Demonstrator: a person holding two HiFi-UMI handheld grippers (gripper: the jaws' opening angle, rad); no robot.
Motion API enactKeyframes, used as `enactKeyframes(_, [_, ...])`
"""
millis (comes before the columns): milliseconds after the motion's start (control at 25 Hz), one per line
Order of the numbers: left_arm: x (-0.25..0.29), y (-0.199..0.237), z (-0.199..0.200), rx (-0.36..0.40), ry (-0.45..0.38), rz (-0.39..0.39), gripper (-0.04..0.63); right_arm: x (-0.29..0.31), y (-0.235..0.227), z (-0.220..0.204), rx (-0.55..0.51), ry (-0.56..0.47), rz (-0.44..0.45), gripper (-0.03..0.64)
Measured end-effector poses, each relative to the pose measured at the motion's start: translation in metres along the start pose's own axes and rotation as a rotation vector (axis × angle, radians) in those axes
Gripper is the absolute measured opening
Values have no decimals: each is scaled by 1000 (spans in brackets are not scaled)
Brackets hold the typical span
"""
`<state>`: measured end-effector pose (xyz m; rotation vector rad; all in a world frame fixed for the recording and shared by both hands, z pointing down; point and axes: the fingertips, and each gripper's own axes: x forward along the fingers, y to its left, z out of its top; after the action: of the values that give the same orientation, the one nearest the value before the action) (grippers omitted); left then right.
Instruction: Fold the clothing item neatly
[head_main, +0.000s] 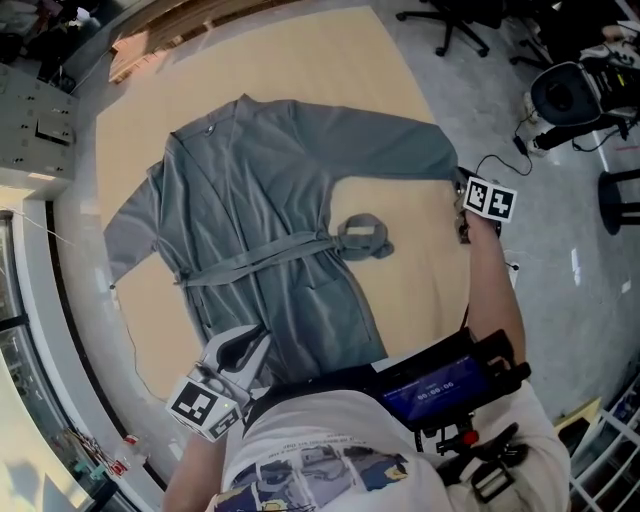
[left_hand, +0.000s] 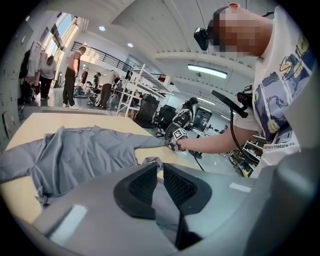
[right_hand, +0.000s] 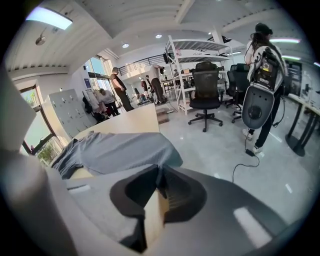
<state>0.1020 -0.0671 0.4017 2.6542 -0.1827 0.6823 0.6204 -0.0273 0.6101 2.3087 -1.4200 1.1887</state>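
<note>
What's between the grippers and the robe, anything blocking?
Nothing visible. The left gripper is shut on the lower hem of the robe, the right gripper on the cuff of its sleeve at the table edge. Only its own belt lies across it.

A blue screen (head_main: 438, 386) on the person's chest shows a row of digits, too small to read. The shirt (left_hand: 281, 146) carries small print, likewise illegible.
</note>
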Motion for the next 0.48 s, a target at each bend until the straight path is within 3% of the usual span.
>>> enactKeyframes(480, [-22,8,-4,-28,-53,40,44,-8,54,43,-53,-77,56,32])
